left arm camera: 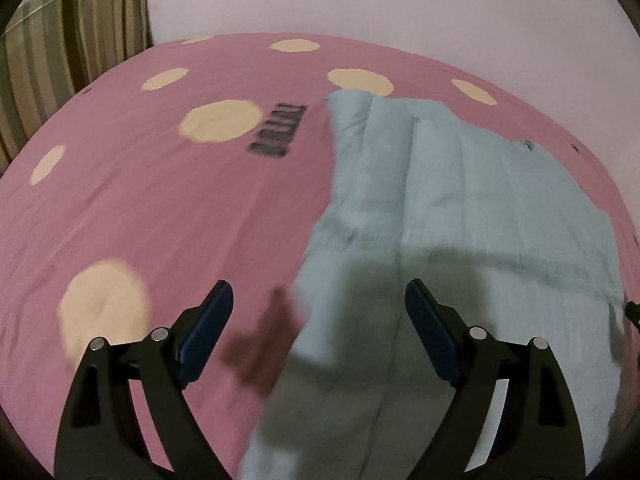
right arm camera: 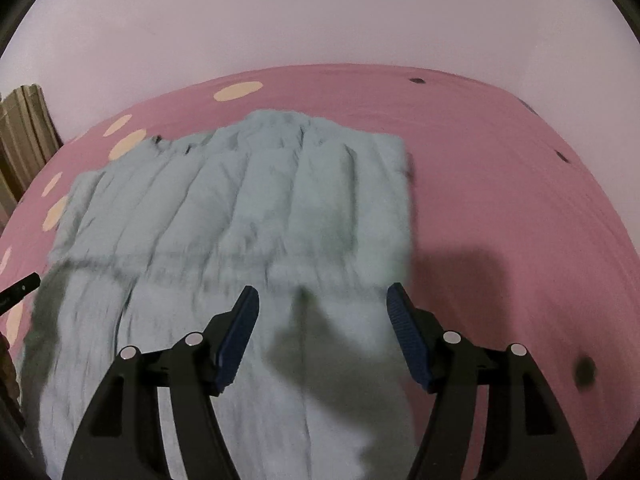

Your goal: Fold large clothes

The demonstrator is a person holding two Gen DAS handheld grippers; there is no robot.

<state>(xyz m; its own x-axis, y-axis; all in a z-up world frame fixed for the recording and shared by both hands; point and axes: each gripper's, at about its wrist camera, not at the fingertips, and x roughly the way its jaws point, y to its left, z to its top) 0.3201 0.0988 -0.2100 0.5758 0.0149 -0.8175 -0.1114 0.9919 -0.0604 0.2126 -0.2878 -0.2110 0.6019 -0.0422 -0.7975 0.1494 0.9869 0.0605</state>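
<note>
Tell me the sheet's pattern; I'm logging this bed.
Pink sheet with cream dots, clearest in the left wrist view.

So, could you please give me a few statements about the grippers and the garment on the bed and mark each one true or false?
1. The left gripper is open and holds nothing. True.
2. The right gripper is shut on the light blue garment. False: it is open, above the cloth.
3. The garment lies on a pink bedsheet with cream dots. True.
4. The bedsheet is plain white. False: it is pink.
5. A striped curtain hangs at the far left. True.
</note>
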